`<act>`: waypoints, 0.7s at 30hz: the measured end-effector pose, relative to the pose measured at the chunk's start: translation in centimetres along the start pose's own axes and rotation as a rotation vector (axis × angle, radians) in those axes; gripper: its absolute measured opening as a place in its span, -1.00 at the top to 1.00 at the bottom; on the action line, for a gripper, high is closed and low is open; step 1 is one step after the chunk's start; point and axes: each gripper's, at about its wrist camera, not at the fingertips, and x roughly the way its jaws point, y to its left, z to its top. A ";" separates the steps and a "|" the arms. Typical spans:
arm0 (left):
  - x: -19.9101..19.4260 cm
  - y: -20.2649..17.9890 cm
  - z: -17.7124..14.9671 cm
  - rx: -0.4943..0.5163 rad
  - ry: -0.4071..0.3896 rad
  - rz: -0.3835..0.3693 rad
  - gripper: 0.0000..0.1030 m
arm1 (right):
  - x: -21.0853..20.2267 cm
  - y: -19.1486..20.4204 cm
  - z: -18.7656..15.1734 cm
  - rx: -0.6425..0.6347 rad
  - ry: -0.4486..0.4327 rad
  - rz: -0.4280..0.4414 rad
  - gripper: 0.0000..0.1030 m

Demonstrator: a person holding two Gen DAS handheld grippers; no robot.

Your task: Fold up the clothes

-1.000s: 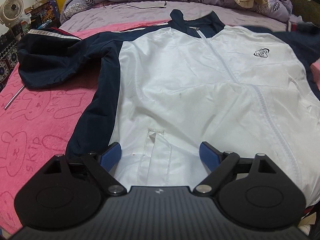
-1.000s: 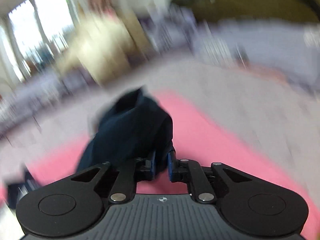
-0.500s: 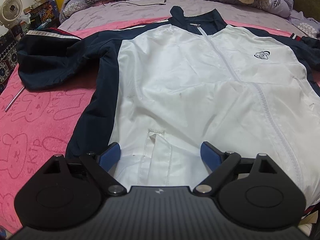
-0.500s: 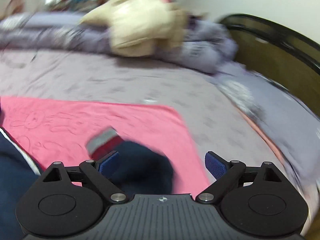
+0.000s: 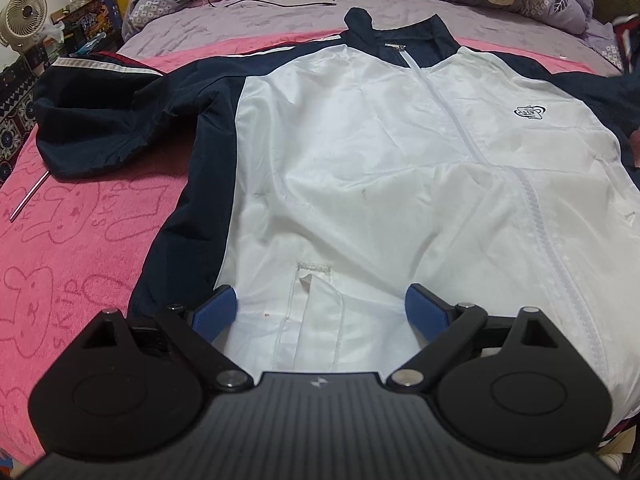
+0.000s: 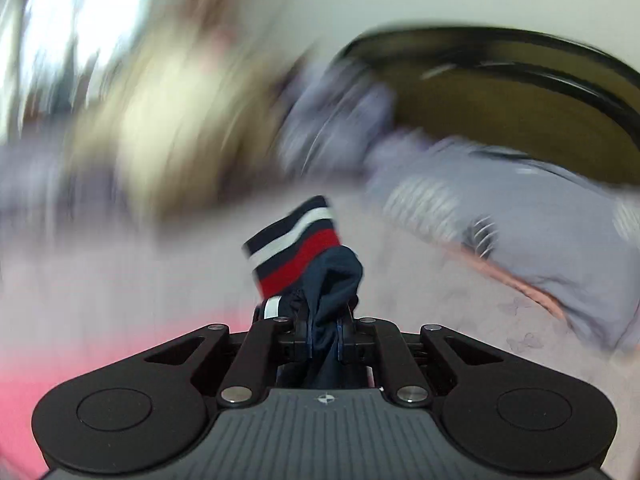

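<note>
A white and navy jacket [image 5: 360, 168] lies spread flat on a pink blanket [image 5: 72, 248] over the bed, stretching ahead of the left gripper [image 5: 320, 312]. That gripper hovers over the jacket's lower hem, spread wide and holding nothing. The right gripper [image 6: 323, 338] is pressed together, pinching a navy sleeve [image 6: 332, 284]; its red, white and navy striped cuff [image 6: 294, 246] sticks up just beyond the fingertips, against a blurred background.

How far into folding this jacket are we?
Early. Done: the jacket lies flat, zipped, front up on the pink towel. In hand: the right gripper pinches a sleeve by its striped cuff. Left: both sleeves and body unfolded; the left gripper is open above the hem.
</note>
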 end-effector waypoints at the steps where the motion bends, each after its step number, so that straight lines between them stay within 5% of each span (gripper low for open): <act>1: 0.0 0.0 0.0 -0.001 -0.001 0.001 -0.84 | -0.3 -2.3 0.4 0.078 -0.033 0.037 0.69; 2: 0.0 0.0 0.0 -0.001 -0.001 0.002 -0.84 | -0.4 -4.5 0.6 0.143 -0.049 0.056 0.64; 6: 0.1 -0.2 0.0 -0.006 -0.003 0.011 -0.86 | 3.2 -10.5 -2.9 0.177 0.171 -0.164 0.26; 10: 0.2 -0.2 0.1 -0.006 -0.002 0.015 -0.86 | 6.3 -13.8 -10.4 0.035 0.471 -0.336 -0.23; 14: 0.2 -0.2 0.1 -0.006 -0.002 0.018 -0.86 | 0.7 -10.4 -12.1 -0.106 0.204 -0.338 -0.26; 16: 0.2 -0.2 0.1 -0.007 -0.001 0.021 -0.86 | -3.4 -7.4 -11.4 -0.193 0.067 -0.166 -0.35; 19: 0.2 -0.3 0.1 -0.012 -0.003 0.026 -0.86 | -7.6 -1.1 -12.8 -0.282 0.156 0.286 -0.46; 21: 0.2 -0.3 0.1 -0.013 -0.006 0.026 -0.87 | -9.2 3.7 -15.2 -0.368 0.240 0.504 -0.45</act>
